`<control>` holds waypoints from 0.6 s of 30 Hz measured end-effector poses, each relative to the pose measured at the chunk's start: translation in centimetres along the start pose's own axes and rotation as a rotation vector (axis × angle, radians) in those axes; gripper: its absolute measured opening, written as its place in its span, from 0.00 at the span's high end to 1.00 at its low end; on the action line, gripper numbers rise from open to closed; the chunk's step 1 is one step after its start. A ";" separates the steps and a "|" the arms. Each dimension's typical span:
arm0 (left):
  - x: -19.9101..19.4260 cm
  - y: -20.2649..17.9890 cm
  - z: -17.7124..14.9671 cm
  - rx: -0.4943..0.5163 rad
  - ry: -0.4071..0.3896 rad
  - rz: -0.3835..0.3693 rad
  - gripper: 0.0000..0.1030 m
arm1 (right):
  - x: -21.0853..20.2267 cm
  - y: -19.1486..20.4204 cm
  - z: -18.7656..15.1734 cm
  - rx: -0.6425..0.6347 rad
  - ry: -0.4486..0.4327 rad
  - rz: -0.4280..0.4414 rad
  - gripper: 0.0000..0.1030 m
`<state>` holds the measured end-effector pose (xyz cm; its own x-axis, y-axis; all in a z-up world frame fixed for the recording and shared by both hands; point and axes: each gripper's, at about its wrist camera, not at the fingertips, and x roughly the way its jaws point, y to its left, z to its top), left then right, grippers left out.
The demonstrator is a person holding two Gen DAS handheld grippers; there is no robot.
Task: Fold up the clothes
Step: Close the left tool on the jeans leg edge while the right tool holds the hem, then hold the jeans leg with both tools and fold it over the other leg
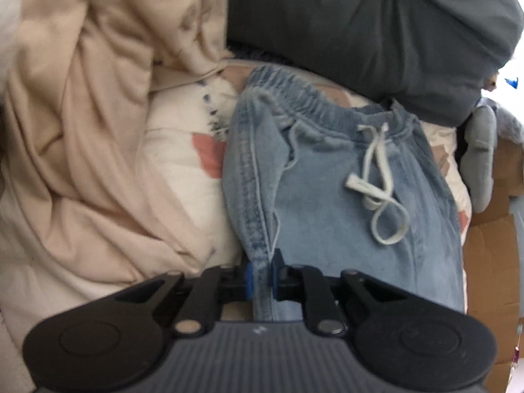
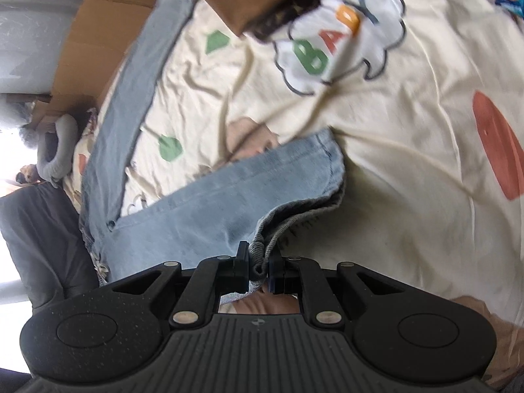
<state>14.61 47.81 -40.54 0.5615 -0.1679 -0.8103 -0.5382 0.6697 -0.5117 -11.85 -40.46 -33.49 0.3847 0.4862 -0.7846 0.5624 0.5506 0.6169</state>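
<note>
on bedspread (image 2: 409,150) — jeans (image 1: 327,203) waistband-away, lengthwise

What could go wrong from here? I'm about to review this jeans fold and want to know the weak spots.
1. The left hand-held gripper pinches only a thin side seam of the jeans; it may slip out.
2. The right hand-held gripper holds a bunched hem, so that leg could fold crooked.
3. The loose drawstring may get trapped in the fold, and the beige blanket lies close enough to snag.
</note>
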 end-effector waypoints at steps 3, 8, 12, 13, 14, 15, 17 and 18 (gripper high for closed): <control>-0.7 -1.0 0.3 0.009 -0.009 -0.016 0.90 | -0.3 0.9 0.7 -0.021 -0.018 0.009 0.92; -1.6 -2.9 0.8 0.042 -0.018 -0.015 0.91 | -0.7 1.8 1.9 -0.036 -0.045 0.022 0.92; -2.2 -4.3 1.0 0.044 -0.030 -0.023 0.91 | -0.9 2.3 2.5 -0.041 -0.058 0.022 0.92; -2.4 -4.6 1.1 0.047 -0.031 -0.026 0.91 | -1.0 2.6 2.6 -0.047 -0.064 0.020 0.92; -2.5 -4.9 1.3 0.049 -0.031 -0.029 0.91 | -1.1 2.9 2.7 -0.056 -0.071 0.019 0.92; -2.7 -5.3 1.4 0.051 -0.032 -0.032 0.91 | -1.3 3.2 2.8 -0.063 -0.079 0.018 0.92; -2.7 -6.1 1.7 0.057 -0.030 -0.042 0.91 | -1.6 3.9 3.1 -0.078 -0.094 0.011 0.92; -2.8 -6.5 1.9 0.058 -0.030 -0.051 0.91 | -1.7 4.3 3.3 -0.088 -0.102 0.005 0.92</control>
<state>17.74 45.26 -34.38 0.6058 -0.1818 -0.7746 -0.4718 0.7018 -0.5337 -7.71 -41.15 -29.72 0.4627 0.4201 -0.7806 0.4953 0.6078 0.6207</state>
